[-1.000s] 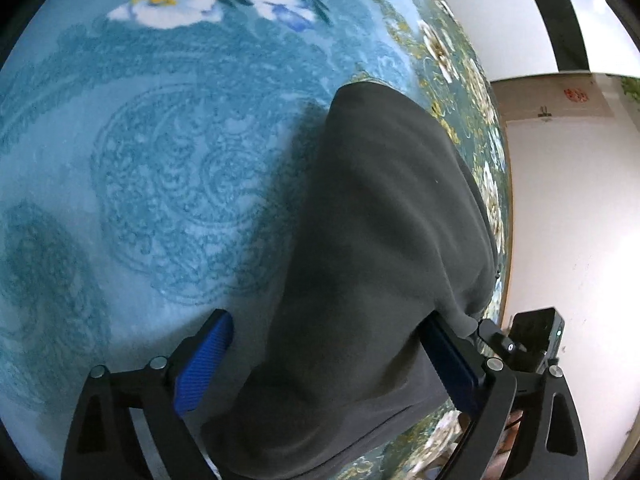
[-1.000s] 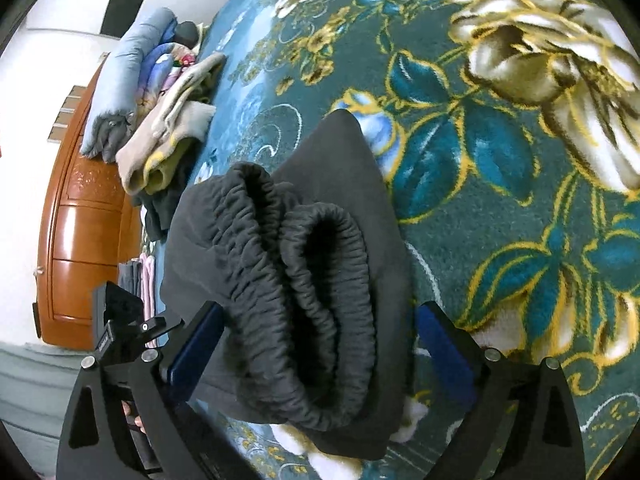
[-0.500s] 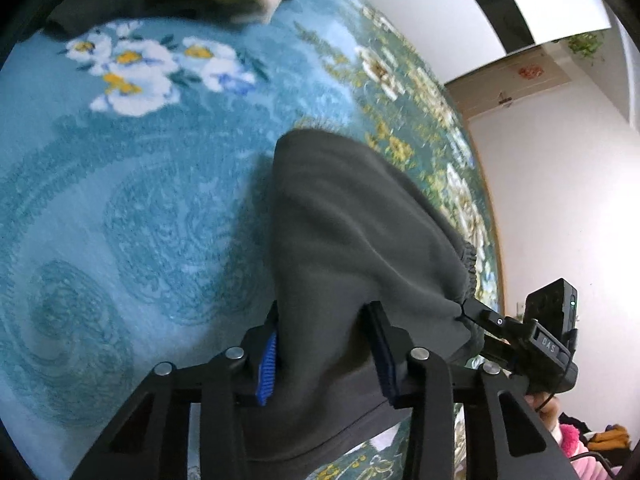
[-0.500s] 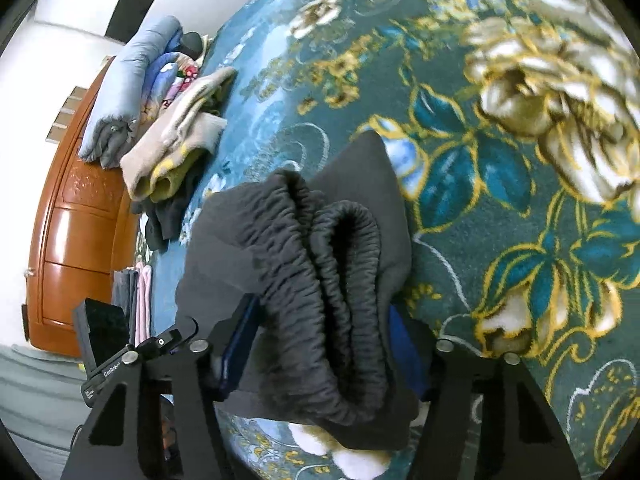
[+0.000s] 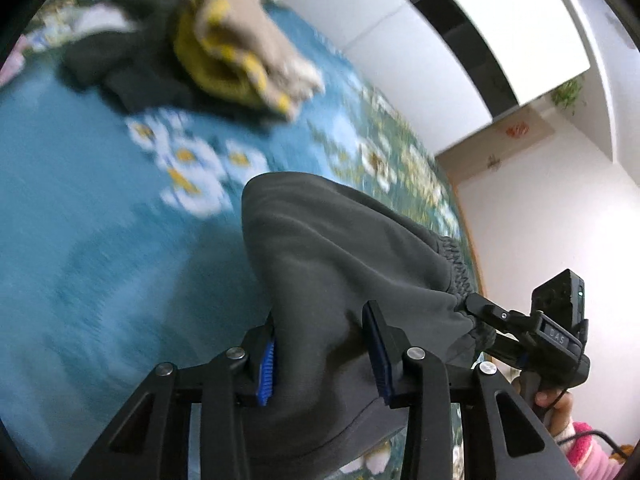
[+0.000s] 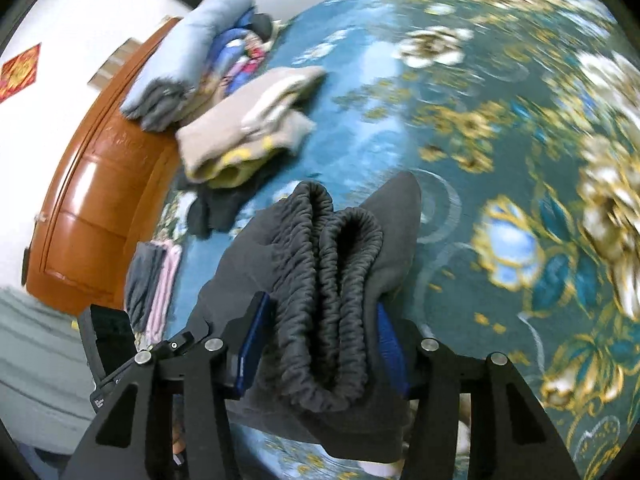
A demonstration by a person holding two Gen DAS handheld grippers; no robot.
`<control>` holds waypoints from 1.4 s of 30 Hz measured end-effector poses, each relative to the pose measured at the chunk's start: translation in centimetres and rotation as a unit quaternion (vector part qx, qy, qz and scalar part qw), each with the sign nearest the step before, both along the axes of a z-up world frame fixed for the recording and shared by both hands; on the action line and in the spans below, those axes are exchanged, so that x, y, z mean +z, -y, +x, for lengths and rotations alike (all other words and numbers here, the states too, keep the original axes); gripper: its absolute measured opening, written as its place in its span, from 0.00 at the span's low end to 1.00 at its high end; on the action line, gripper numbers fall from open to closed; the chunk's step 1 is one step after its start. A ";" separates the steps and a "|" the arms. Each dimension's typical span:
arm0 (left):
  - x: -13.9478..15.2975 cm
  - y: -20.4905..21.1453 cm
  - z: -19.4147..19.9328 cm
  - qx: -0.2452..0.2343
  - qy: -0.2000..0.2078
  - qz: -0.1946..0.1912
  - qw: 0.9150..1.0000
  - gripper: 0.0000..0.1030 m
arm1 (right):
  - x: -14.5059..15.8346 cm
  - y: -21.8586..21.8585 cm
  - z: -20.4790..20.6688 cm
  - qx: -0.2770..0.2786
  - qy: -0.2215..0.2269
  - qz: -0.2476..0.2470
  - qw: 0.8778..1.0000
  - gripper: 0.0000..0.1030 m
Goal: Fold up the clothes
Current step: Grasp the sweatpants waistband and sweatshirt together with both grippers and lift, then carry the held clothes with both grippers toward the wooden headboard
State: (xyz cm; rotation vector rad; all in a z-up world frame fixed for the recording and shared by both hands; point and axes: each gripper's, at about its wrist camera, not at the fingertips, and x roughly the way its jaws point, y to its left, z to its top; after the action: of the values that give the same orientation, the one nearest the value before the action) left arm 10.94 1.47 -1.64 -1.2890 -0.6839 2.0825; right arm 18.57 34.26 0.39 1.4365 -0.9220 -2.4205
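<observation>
Folded dark grey sweatpants [image 5: 320, 264] are lifted off the teal floral bedspread [image 5: 100, 208]. My left gripper [image 5: 322, 356] is shut on the folded cloth end. My right gripper [image 6: 320, 348] is shut on the bunched elastic waistband [image 6: 332, 264] of the same grey sweatpants. The right gripper's body also shows in the left wrist view [image 5: 540, 332], clamped on the waistband side. The lower edge of the pants hangs below the fingers.
A pile of beige, yellow and black clothes [image 6: 248, 132] lies further up the bed, also in the left wrist view [image 5: 240, 56]. Folded blankets [image 6: 192, 60] sit against an orange wooden headboard [image 6: 96, 200]. Folded grey and pink items [image 6: 156, 280] lie at the bed's edge.
Both grippers closed from wide open onto the sweatpants, then lifted them up off the bedspread; the clothes pile has come into view.
</observation>
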 end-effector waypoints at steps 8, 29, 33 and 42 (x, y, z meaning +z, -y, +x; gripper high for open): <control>5.2 10.9 -2.0 0.110 -0.067 -0.005 0.992 0.40 | 4.9 9.9 -8.2 0.107 -0.054 -0.009 0.993 0.52; 6.0 44.5 -7.8 0.399 -0.096 -0.101 0.906 0.40 | 5.7 54.1 -32.8 0.431 -0.091 -0.091 0.893 0.52; 4.1 47.7 -9.2 0.418 -0.087 -0.105 0.898 0.40 | 4.6 58.8 -35.0 0.457 -0.096 -0.085 0.880 0.52; -0.9 48.3 -9.7 0.405 -0.055 -0.089 0.908 0.41 | -1.6 61.8 -38.7 0.450 -0.056 -0.062 0.889 0.52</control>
State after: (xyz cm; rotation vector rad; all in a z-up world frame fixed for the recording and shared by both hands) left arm 1.20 -46.78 -2.58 -1.0558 -1.1380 2.9107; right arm -20.10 -27.50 -1.20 1.2561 -0.2523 -1.6761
